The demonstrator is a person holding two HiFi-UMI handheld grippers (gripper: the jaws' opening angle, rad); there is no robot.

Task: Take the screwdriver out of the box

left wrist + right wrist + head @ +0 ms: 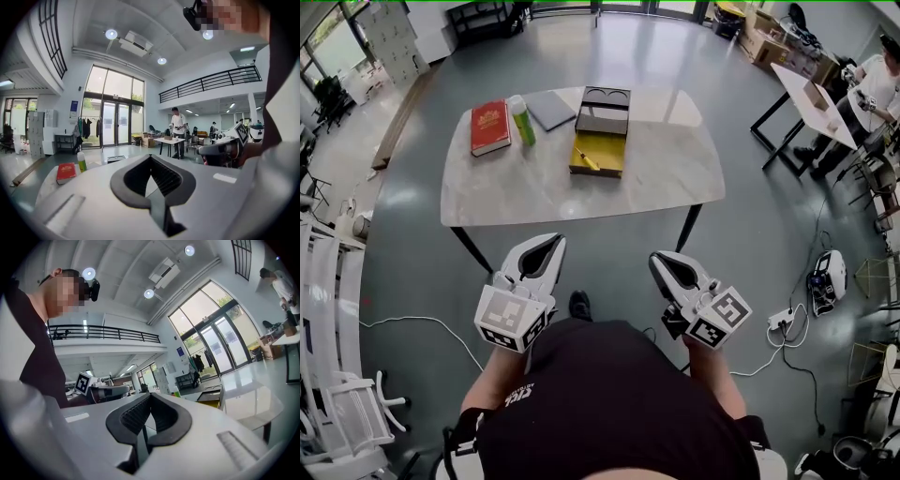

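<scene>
An open box (617, 137) lies on the pale table (666, 159), dark lid folded back, yellow lining inside. A yellow-handled screwdriver (588, 160) rests on that lining. Both grippers hang in front of my body, short of the table's near edge. My left gripper (555, 239) is shut and empty. My right gripper (657, 256) is also shut with nothing in it. In the left gripper view the left gripper (150, 156) points toward the table. In the right gripper view the right gripper (150, 394) has the box (209, 399) off to its right.
A red book (489, 127), a green bottle (521, 120) and a flat grey case (549, 110) lie on the table's left half. A second table (811, 101) with a person (874, 86) stands far right. Cables and a power strip (780, 319) lie on the floor at right.
</scene>
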